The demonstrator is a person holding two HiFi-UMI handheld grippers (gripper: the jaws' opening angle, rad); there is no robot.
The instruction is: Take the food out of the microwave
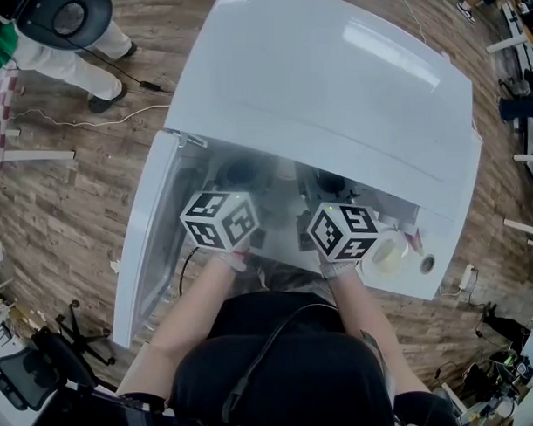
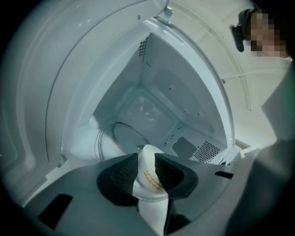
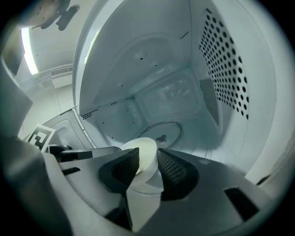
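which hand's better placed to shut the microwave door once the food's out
Left, probably: the open door stands nearer the left tool than the right tool. Both clamp the white container.

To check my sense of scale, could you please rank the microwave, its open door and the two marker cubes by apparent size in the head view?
1. microwave: largest.
2. open door: next.
3. left cube and right cube: smallest; they look alike, so I won't rank them against each other.
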